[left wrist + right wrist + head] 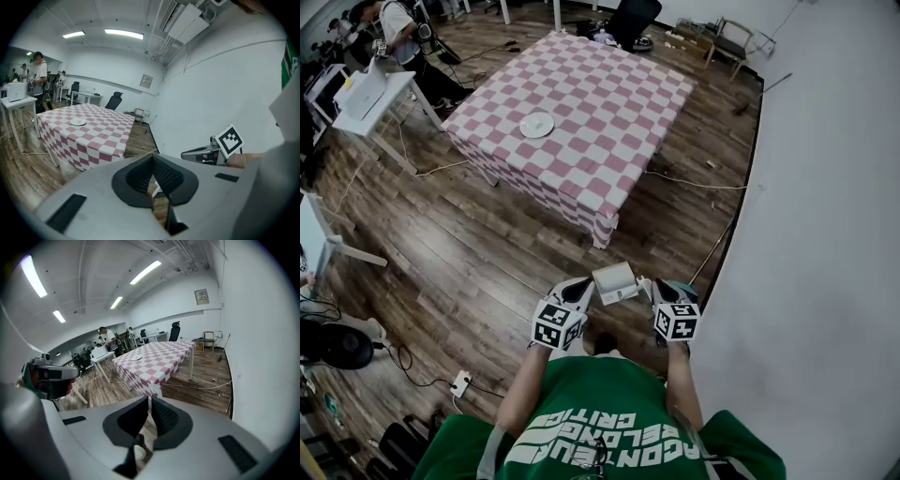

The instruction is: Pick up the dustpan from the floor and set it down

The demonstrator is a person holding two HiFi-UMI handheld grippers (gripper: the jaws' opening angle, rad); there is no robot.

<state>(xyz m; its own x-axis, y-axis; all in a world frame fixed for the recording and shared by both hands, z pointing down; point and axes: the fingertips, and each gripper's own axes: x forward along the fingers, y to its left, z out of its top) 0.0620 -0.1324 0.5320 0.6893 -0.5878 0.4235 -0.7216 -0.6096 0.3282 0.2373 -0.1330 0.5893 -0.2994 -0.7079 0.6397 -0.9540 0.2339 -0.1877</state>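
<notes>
Bare wooden floor (487, 253) lay open ahead and to the left, as far as the checkered desk (581, 112). The white wall (825, 234) closed off the right side, near the right gripper (149, 401). A cable (694, 182) trailed over the floor between desk and wall. A small white desk (370, 98) stood well apart, far left.

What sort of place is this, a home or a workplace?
Probably a shared office or lab workspace: an office chair beyond the checked-cloth table, a white desk with equipment at the side, and cables trailing over the wooden floor.
</notes>
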